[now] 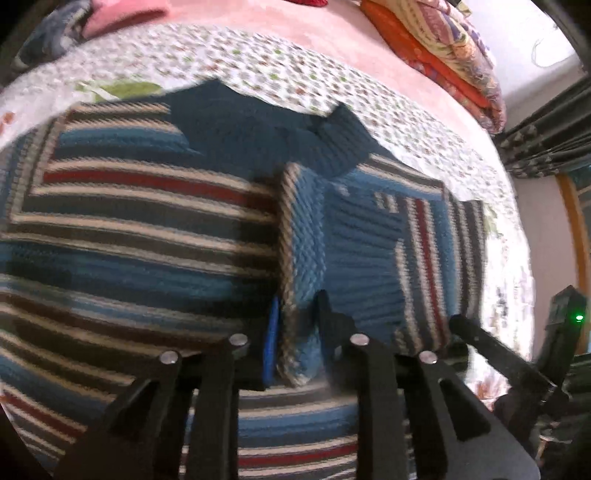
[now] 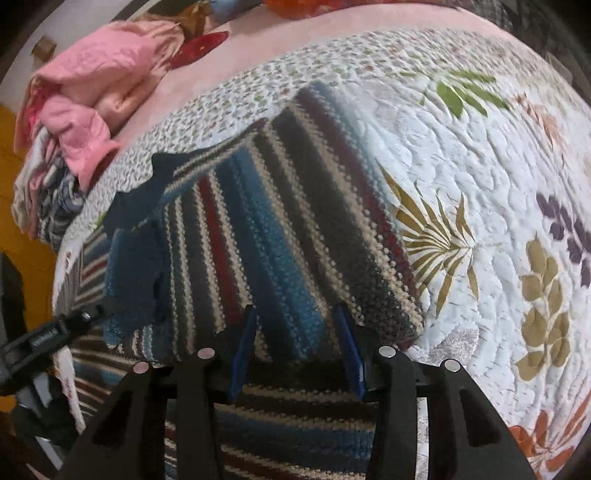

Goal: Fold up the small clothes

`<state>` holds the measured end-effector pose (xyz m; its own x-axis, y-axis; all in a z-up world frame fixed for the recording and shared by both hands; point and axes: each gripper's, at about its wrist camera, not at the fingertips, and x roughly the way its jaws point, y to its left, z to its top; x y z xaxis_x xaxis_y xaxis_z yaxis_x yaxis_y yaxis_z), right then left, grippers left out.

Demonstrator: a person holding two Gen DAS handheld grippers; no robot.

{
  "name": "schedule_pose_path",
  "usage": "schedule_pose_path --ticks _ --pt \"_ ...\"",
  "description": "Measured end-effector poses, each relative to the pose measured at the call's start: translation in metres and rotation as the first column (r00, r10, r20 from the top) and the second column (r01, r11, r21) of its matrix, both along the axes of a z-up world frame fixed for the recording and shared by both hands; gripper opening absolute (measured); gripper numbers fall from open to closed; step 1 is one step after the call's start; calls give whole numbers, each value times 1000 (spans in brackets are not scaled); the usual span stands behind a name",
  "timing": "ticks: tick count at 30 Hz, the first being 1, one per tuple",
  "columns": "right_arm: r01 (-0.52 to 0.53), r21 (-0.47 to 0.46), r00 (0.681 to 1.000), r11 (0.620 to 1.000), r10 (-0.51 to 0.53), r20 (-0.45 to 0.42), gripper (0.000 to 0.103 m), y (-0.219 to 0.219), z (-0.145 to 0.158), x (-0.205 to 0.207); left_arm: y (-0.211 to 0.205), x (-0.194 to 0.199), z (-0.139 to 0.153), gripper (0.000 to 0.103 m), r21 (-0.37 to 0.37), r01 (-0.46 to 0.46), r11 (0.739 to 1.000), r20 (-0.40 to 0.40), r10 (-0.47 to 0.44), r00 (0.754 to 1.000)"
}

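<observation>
A bed (image 2: pixel 332 22) carries a leaf-printed white quilt (image 2: pixel 480 147); the striped knit sweater (image 2: pixel 258 229) lies on the quilt, pink clothes (image 2: pixel 92 92) heaped beyond.

Bare quilt (image 2: pixel 480 177) right of the striped sweater (image 2: pixel 280 236); pink clothes pile (image 2: pixel 92 92) far left.

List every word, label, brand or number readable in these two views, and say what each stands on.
Only one text shows: pale lettering on the black bar of the other gripper at the left edge of the right wrist view; it is too blurred to read.
The striped sweater, the floral quilt and the pink clothes carry no lettering.
The left wrist view shows a green light but no text.
</observation>
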<state>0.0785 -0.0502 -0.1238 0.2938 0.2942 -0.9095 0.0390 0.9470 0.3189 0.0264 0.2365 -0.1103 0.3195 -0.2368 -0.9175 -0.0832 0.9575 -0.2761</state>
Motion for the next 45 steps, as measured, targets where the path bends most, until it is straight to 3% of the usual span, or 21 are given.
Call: schedule_pose_path --ticks 2,4,8,11,14,17,20,21,22,23,27,33,40,45 --pt "-2 8 1000 1000 2 22 47 0 8 -4 -1 -6 19 29 68 12 998 56 -16 998" --pt "12 41 999 999 -14 47 49 -3 18 -12 -13 -12 40 57 136 52 989 120 -69 990" --pt "43 63 997 997 -46 53 51 -8 26 -23 -55 -12 54 63 184 197 963 169 -228 959" --pt "47 63 998 997 -49 42 51 -10 21 -24 -86 -3 34 64 204 296 933 110 -322 940" --pt "49 67 998 997 -51 31 51 -12 17 -20 -96 6 11 64 197 320 927 57 -336 940" --pt "43 68 999 997 -45 29 51 -14 16 -20 -96 16 -10 54 202 321 925 10 -330 944" --pt "40 72 999 997 -42 21 52 -14 13 -19 -89 20 -15 46 169 310 936 28 -319 947" --pt "40 72 999 997 -41 21 52 -15 12 -19 -86 20 -14 38 152 306 940 33 -314 949" --pt "40 72 999 997 -41 21 52 -14 13 -19 -82 21 -13 18 125 298 947 38 -304 952" --pt "41 72 999 997 -42 22 52 -14 13 -19 -79 22 -13 8 106 283 953 36 -288 957" --pt "50 76 998 996 -54 44 52 -15 21 -19 -46 17 8 7 13 193 981 78 -193 978" --pt "25 87 995 996 -33 91 54 -10 39 -14 19 -5 48 7 20 48 999 186 -51 981" --pt "-23 62 997 998 18 75 54 14 30 -1 87 -12 39 8 50 -102 994 132 94 987" --pt "-27 38 1000 999 27 -8 54 22 3 5 117 -24 35 7 85 -187 979 124 176 977"
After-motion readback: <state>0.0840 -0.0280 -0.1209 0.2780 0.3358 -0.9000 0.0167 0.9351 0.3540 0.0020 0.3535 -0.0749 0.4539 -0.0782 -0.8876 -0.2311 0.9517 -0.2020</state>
